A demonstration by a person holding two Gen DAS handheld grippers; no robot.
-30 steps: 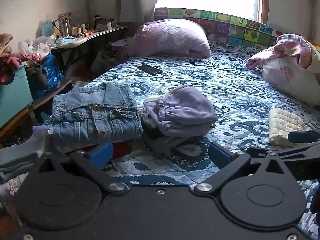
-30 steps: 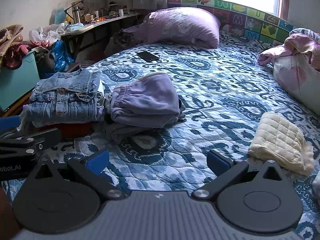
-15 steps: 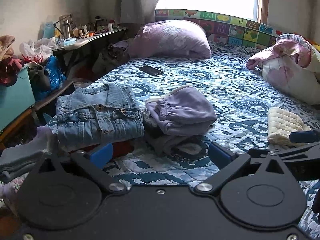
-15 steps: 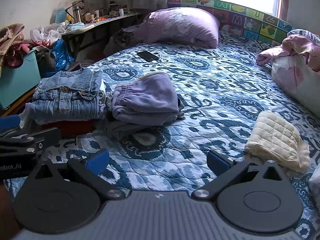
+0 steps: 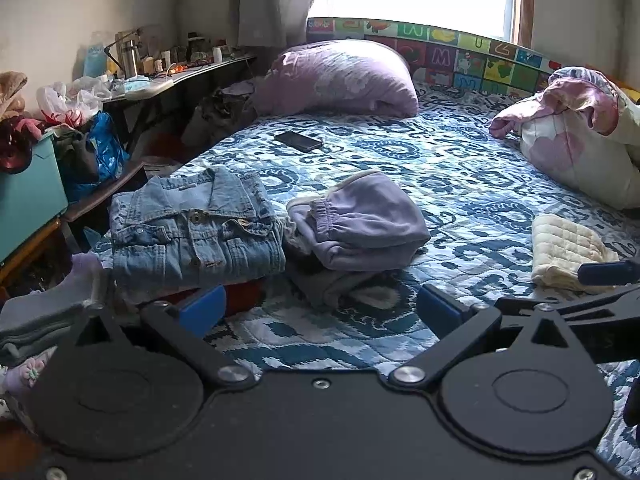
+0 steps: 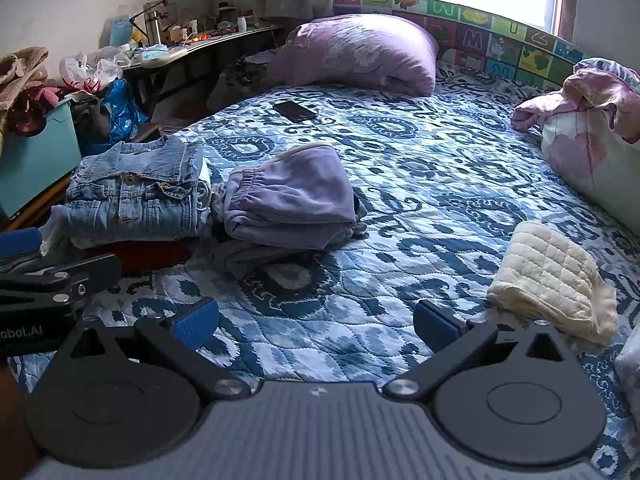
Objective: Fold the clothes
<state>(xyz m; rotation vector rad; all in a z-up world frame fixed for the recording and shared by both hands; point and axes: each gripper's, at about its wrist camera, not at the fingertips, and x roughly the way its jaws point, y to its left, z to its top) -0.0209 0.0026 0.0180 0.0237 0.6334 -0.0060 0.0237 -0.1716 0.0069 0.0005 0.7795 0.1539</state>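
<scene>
A folded denim jacket (image 5: 196, 236) lies on a stack at the bed's left edge; it also shows in the right wrist view (image 6: 136, 196). Folded lilac pants (image 5: 360, 224) sit on a grey garment beside it, also in the right wrist view (image 6: 292, 200). A folded cream quilted cloth (image 6: 552, 276) lies at the right, also in the left wrist view (image 5: 564, 252). My left gripper (image 5: 320, 308) is open and empty above the quilt, in front of the piles. My right gripper (image 6: 316, 320) is open and empty, left of the cream cloth.
A black phone (image 5: 298, 141) lies mid-bed. A purple pillow (image 5: 340, 76) is at the head. Pink-white bedding (image 5: 580, 144) is piled at the right. A cluttered desk (image 5: 160, 80) and teal box (image 5: 28, 196) stand left of the bed.
Both grippers have drifted slightly left and back over the bed. Jaws stay open and the clothes have not moved.
</scene>
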